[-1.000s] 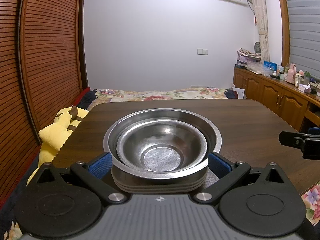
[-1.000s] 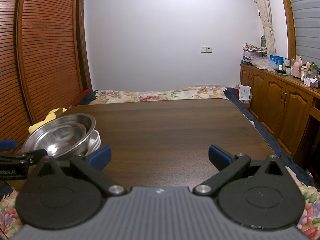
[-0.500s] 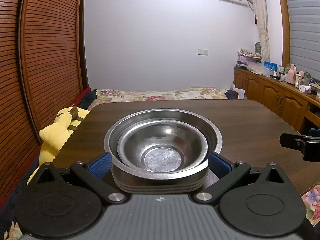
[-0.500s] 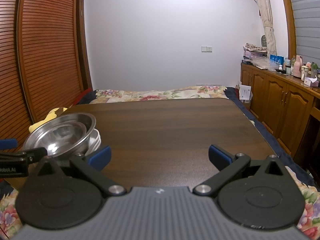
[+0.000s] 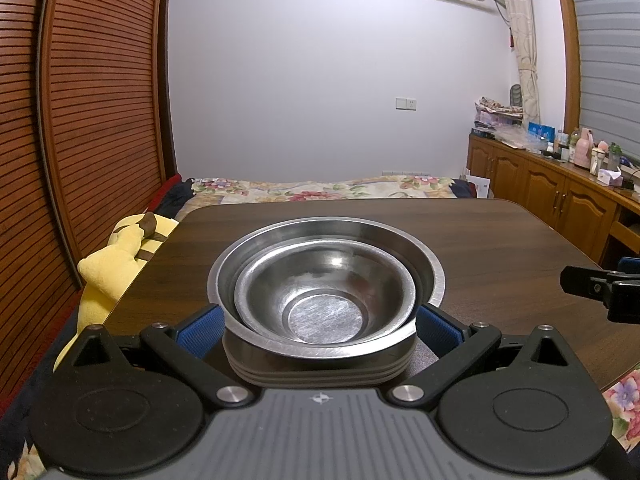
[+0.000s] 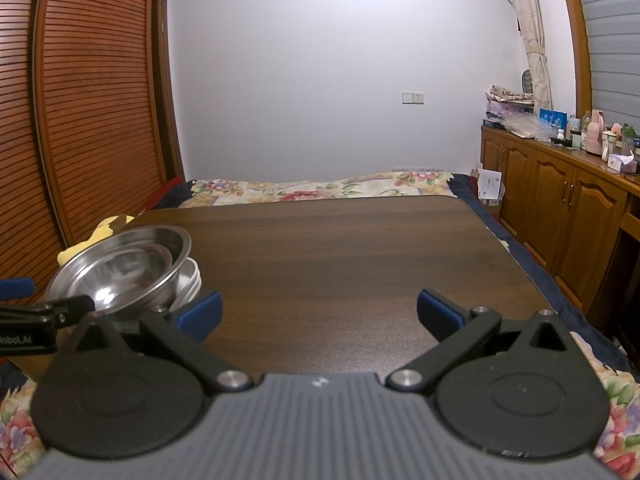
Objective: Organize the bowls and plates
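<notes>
Plate stack (image 5: 320, 374) is mostly hidden under the bowls (image 5: 326, 292); plate count unclear. Right gripper (image 5: 600, 290) is cut by the frame edge.

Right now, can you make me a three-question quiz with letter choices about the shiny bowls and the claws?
1. Where is the small steel bowl?
A. inside the bigger steel bowl
B. on the bed
C. on the cabinet

2. What colour are the claw pads?
A. red
B. blue
C. green

3. What is the right claw doing?
A. squeezing a plate
B. holding a cup
C. open, holding nothing

Answers:
1. A: it is nested in the bigger steel bowl, on top of the stacked plates.
2. B: the pads beside the stack are blue.
3. C: only bare wooden table shows between its spread fingers; the left claw stands around the stack.
</notes>
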